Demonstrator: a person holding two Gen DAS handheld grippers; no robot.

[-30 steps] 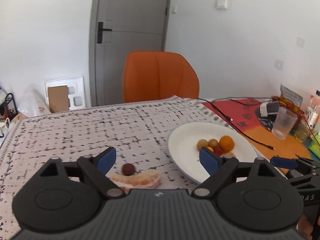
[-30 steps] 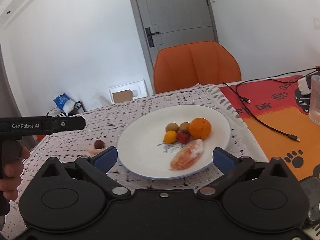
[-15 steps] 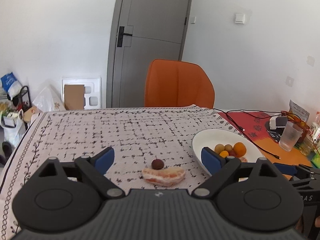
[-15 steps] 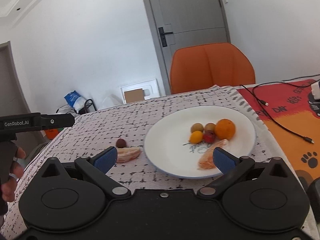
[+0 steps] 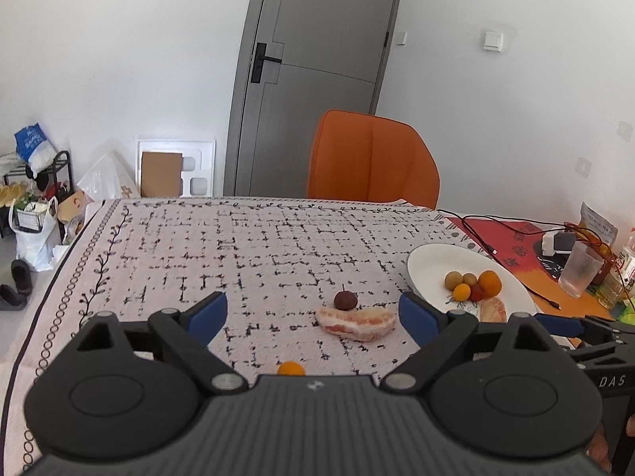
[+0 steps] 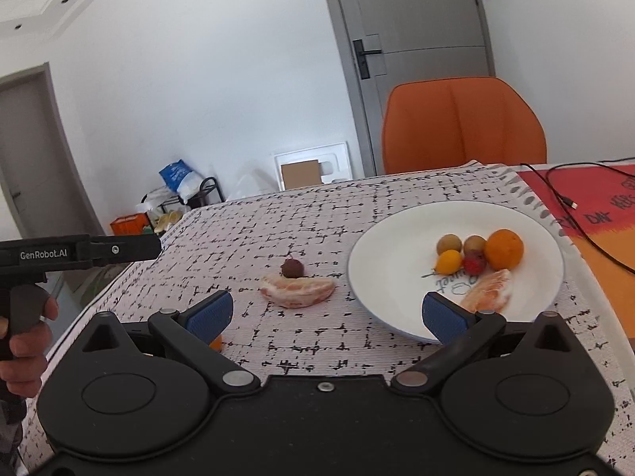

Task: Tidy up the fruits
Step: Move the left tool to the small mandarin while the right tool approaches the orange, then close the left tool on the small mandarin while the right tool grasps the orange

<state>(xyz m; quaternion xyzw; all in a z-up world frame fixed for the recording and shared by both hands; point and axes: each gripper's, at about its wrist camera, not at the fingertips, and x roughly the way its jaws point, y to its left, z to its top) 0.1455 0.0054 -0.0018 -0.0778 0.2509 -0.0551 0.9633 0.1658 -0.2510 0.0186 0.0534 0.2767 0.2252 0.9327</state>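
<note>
A white plate [image 6: 397, 238] [image 5: 428, 261] holds an orange [image 6: 503, 248], two brown fruits, a small yellow fruit, a red fruit and a pomelo wedge [image 6: 489, 291]. On the patterned cloth left of the plate lie another pomelo wedge [image 6: 297, 290] [image 5: 356, 323], a dark round fruit [image 6: 292, 267] [image 5: 345, 300] behind it, and a small orange fruit [image 5: 291, 368] [image 6: 216, 342] near the front. My left gripper [image 5: 313, 317] is open and empty, near the wedge. My right gripper [image 6: 327, 313] is open and empty, between wedge and plate.
An orange chair [image 5: 373, 158] stands behind the table. A red-orange mat [image 6: 595, 214] with a black cable [image 6: 563, 198] lies to the right, with a plastic cup [image 5: 580, 269] and packets. Bags and a rack [image 5: 35, 182] sit on the floor at left.
Both grippers have drawn back and shifted left, so more of the cloth shows. The small orange fruit near the front has come into view. No fruit has moved.
</note>
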